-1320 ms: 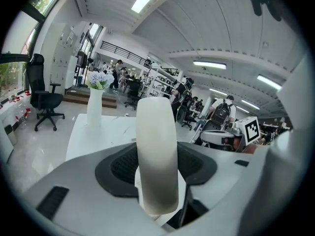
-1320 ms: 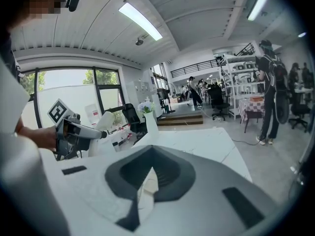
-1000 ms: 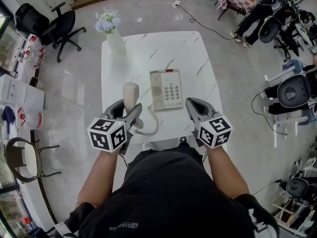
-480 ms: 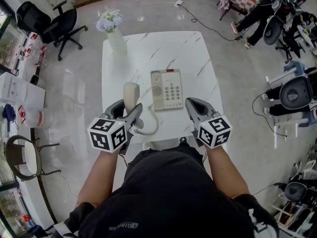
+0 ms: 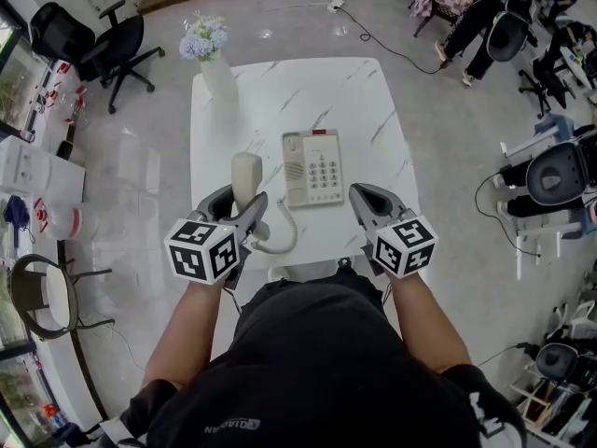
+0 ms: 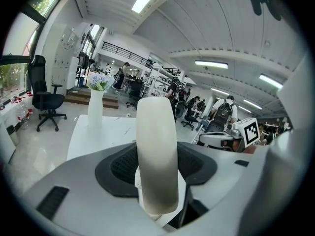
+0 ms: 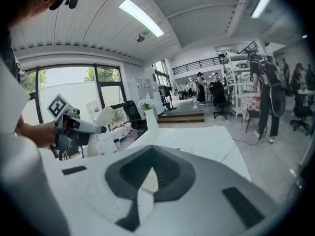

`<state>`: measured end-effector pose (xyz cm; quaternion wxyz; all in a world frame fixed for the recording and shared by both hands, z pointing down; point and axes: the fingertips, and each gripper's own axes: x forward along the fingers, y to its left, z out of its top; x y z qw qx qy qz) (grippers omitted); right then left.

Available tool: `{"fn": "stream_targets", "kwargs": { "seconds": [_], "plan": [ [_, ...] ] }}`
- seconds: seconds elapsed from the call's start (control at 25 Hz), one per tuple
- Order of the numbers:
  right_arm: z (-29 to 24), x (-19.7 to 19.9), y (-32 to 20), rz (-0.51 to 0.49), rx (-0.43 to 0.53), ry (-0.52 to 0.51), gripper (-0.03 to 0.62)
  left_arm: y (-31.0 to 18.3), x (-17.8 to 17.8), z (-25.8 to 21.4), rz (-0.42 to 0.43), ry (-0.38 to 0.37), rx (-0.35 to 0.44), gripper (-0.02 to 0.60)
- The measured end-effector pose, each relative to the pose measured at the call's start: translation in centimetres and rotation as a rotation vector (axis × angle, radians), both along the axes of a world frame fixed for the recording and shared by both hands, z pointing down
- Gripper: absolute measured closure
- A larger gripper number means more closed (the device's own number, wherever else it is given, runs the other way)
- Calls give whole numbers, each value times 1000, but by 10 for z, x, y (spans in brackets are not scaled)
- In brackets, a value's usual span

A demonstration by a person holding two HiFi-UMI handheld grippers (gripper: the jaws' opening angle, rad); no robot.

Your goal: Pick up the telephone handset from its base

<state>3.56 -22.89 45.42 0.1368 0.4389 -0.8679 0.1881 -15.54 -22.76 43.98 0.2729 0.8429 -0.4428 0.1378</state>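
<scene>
A pale, glossy floor (image 5: 140,175) spread across a large open workroom, and in its middle stood a white marble-patterned table (image 5: 280,91). Nearest the camera, the person's dark-clothed torso (image 5: 308,362) filled the bottom of the head view, with both bare forearms reaching out over the table's near edge.

The left gripper (image 5: 241,211) was clamped on the telephone handset (image 5: 246,180). Its own view showed the cream handset standing up between the two jaws, with the dark pads pressed against its sides. The handset was clear of the telephone base (image 5: 314,168), held to the left of it over the near-left part of the table, its upper end pointing away from the person. A pale cord (image 5: 284,236) curved from the handset's lower end across towards the base.

The right gripper (image 5: 364,199) sat just right of the base, apart from it. Its jaws were drawn together to a point with nothing between them.

Farther out, the base lay flat near the table's centre, keypad up. Beyond it, at the far-left corner, stood a white vase of pale flowers (image 5: 215,68). Past the table, a black office chair (image 5: 89,49) stood on the floor at the upper left, and more chairs and people showed at the upper right.
</scene>
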Motion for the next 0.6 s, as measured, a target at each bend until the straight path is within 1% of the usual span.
{"fn": "stream_targets", "kwargs": {
  "seconds": [0.6],
  "plan": [
    [-1, 5, -8, -6, -11, 3, 592, -8, 7, 0, 1, -9, -15, 354]
  ]
}}
